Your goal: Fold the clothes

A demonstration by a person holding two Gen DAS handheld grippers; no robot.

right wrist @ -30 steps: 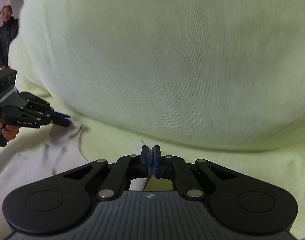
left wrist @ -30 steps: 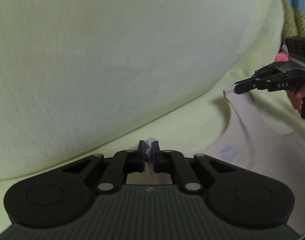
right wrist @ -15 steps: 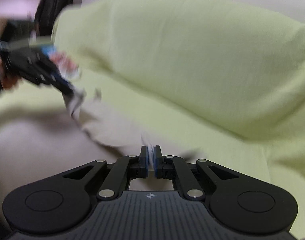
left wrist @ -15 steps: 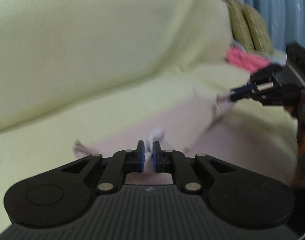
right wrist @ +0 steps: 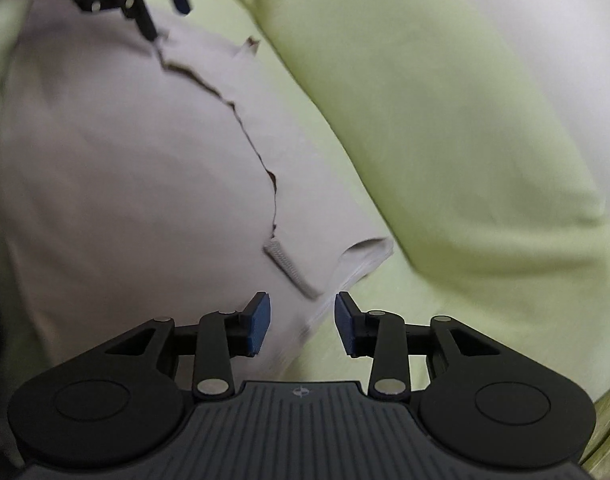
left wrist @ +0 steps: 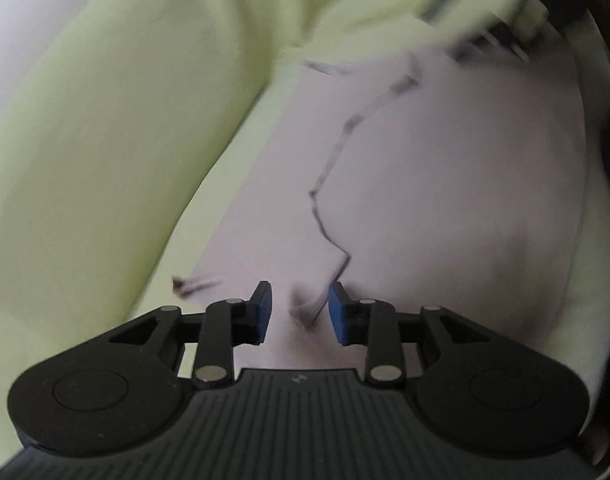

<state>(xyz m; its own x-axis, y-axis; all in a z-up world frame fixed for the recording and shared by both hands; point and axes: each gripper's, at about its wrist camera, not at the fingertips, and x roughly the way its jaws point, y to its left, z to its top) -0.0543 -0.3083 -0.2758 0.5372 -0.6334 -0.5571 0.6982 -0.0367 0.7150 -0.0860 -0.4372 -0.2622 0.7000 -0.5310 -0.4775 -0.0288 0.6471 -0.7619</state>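
Beige, thin cloth makes up the garment (right wrist: 117, 168), and we see it lying spread flat on the seat of the light green sofa (right wrist: 445, 128), its far side close along the foot of the backrest. We judge it soft and light, with no stiffness, so it will bend wherever we lift it and will sag between two holds. It does not look slippery. A folded edge (right wrist: 245, 128) runs across the upper layer from one gripper to the other, and a small ribbed tab (right wrist: 289, 268) lies at its near end in the right view. The best places to take it seem to be the corners and the hemmed edges, where the cloth is doubled and the pads can bite.

Our left gripper (left wrist: 300, 312) has its jaws apart with nothing between the pads; the end of the fold (left wrist: 305, 308) lies on the seat just ahead of them, apart from both pads as far as we can tell. Our right gripper (right wrist: 302, 324) is also parted and empty, and the corner of the garment with its hem (right wrist: 365, 256) lies just beyond its fingertips. Each gripper stands at one end of the garment, near the backrest side.
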